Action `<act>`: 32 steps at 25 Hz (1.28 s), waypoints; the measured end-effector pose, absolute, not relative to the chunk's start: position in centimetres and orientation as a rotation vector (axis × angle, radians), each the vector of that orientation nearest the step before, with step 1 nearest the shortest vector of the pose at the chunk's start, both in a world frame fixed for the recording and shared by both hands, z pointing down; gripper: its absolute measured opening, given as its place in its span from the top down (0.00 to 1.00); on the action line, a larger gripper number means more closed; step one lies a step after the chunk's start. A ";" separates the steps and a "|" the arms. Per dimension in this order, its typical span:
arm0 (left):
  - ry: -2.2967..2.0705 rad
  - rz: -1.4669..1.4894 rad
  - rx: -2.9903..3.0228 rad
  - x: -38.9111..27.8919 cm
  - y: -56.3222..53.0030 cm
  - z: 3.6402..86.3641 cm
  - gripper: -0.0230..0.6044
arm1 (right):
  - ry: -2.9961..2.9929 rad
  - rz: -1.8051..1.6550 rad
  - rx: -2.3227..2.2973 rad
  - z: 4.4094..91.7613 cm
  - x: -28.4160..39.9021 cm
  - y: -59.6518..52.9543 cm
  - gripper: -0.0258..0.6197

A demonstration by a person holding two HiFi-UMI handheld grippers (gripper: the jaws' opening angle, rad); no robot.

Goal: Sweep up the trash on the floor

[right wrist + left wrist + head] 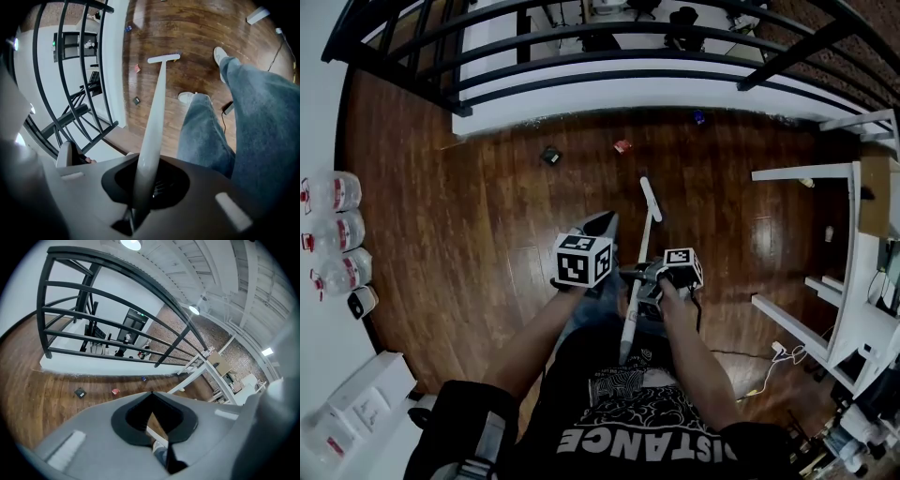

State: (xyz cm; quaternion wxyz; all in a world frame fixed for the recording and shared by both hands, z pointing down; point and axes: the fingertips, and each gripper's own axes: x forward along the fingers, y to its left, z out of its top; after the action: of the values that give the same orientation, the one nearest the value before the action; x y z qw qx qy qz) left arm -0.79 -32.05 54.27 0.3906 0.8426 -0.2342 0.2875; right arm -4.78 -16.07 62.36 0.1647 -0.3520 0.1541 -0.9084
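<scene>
Dark wood floor (441,234), unswept: black scrap (550,155), red scrap (622,146), blue scrap (698,117) lying eleven to one o'clock; right gripper (140,190) clamping broom handle (152,117), left gripper (603,225) pressed together, empty.

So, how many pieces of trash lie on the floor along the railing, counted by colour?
Black piece: 1
Red piece: 1
Blue piece: 1
Total: 3

"DISTANCE" across black shirt (630,405)
</scene>
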 end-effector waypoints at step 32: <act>-0.736 0.861 2.138 8.3 -34.0 53.5 0.96 | 0.809 -2.814 -1.646 70.8 32.1 -15.0 0.96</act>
State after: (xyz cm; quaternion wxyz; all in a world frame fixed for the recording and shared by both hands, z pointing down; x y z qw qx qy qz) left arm 8.31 -34.04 53.51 0.3532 0.8267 -0.2846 0.3329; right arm 32.13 -14.96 70.79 -0.1082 -0.4872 0.2393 -0.8329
